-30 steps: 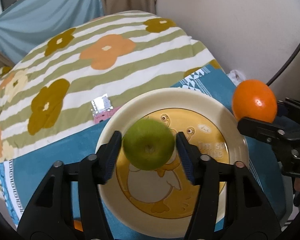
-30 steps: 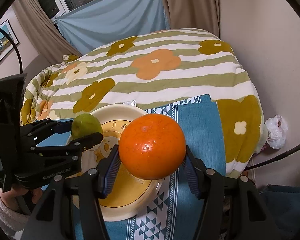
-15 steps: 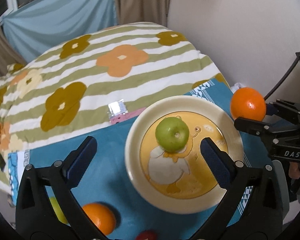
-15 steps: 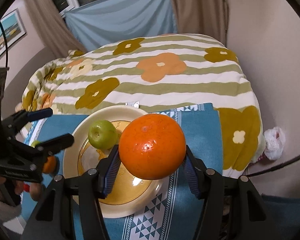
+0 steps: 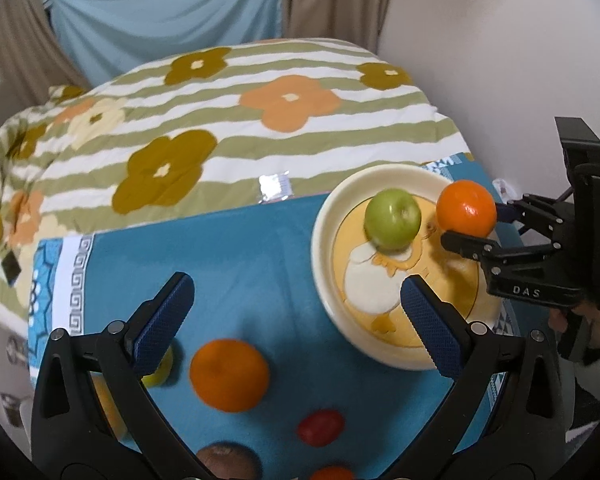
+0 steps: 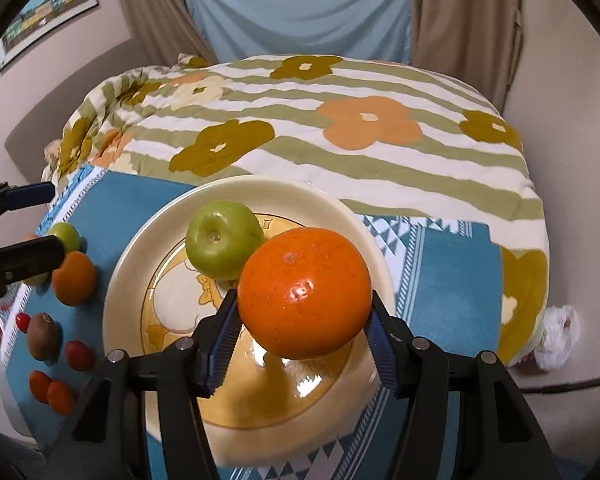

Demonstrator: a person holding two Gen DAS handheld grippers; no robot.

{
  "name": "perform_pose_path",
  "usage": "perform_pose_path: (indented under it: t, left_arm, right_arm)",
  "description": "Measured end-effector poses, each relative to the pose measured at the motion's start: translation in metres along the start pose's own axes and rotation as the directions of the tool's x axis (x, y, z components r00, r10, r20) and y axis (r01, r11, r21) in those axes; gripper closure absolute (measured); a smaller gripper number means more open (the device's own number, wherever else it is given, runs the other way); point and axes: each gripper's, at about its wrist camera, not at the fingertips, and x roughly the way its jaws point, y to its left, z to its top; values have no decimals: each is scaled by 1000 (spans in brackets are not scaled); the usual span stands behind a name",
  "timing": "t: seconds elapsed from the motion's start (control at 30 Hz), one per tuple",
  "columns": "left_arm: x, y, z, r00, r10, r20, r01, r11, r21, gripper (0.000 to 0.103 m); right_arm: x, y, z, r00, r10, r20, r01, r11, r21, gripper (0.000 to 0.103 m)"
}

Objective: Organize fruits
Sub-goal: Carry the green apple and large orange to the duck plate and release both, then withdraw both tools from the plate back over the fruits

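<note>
A green apple [image 5: 393,218] [image 6: 223,238] lies on the cream plate [image 5: 324,240] [image 6: 128,256] with a yellow duck picture. My right gripper [image 6: 304,312] is shut on a large orange [image 6: 305,295] [image 5: 466,208] and holds it above the plate's right side, beside the apple. My left gripper [image 5: 298,308] is open and empty, above the blue cloth left of the plate. A second orange [image 5: 230,375] [image 6: 73,278] lies on the cloth below it.
On the blue cloth [image 5: 240,256] left of the plate lie a small green fruit [image 6: 65,237], a kiwi [image 6: 42,336] and several small red fruits [image 6: 78,355]. The flowered striped quilt [image 5: 220,128] lies behind. A wall stands on the right.
My left gripper let go of the green apple on the plate, opened wide and drew back to the left. My right gripper carried the orange in over the plate.
</note>
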Motion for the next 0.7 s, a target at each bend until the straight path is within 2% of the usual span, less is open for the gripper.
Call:
perform_pose_path:
  t: [0.23,0.27,0.3,0.37,0.43,0.7]
  left_arm:
    - [-5,11,-9,1000,14,0,-14,999,-48,0]
    - [-6,11,-10,1000,16,1,-16,999,-52,0]
    - [-7,12,-10,1000,17,1,-17,998,-56,0]
    - [-9,11,-11,1000,20,1,-20,998,-58,0]
    - [-11,12,-13,1000,23,2,-23,998,-60,0]
    - [-25,8,-17,999,39,20,-38,998,-53,0]
  right_arm:
    - [13,5,1,999,-4,-33,3,1000,-19,47]
    - [13,4,0,1000,-6,-26,5,1000,-13,43]
    - [11,3,0,1000,-7,-7,7,1000,-8,36]
    - [4,3,2,999,23,23,-23,1000,-3,0]
    - [-1,5,3,999,1,35,-1,1000,-3,0]
    - [-14,9,-1,999,8,33,-8,1000,1,0]
